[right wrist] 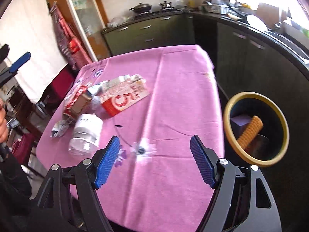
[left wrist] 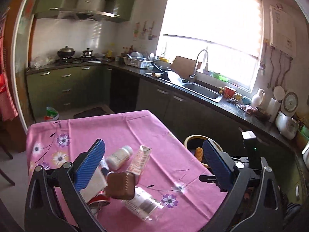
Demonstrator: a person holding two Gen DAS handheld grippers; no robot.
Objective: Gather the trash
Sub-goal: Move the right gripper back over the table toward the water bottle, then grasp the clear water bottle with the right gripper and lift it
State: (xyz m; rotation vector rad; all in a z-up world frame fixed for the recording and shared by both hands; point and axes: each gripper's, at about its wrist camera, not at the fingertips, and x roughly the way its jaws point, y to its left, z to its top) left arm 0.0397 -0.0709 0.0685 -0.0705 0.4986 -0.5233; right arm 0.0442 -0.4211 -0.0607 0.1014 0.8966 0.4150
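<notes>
Hovering open tongs (right wrist: pixel 154 162), trash (right wrist: pixel 108 100), bin (right wrist: pixel 231 104)

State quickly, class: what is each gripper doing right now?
Left gripper: open wide, holding nothing.
Right gripper: open, empty, above the pink tablecloth.

The trash pile (right wrist: pixel 100 104) lies on the table (right wrist: pixel 173 100) near its left edge. The bin (right wrist: pixel 256 127) stands on the floor beside the table's right edge, with a wafer (right wrist: pixel 250 132) inside.

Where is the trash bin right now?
In the right wrist view, the trash bin stands on the floor off the pink table's right edge, before the dark cabinets.
</notes>
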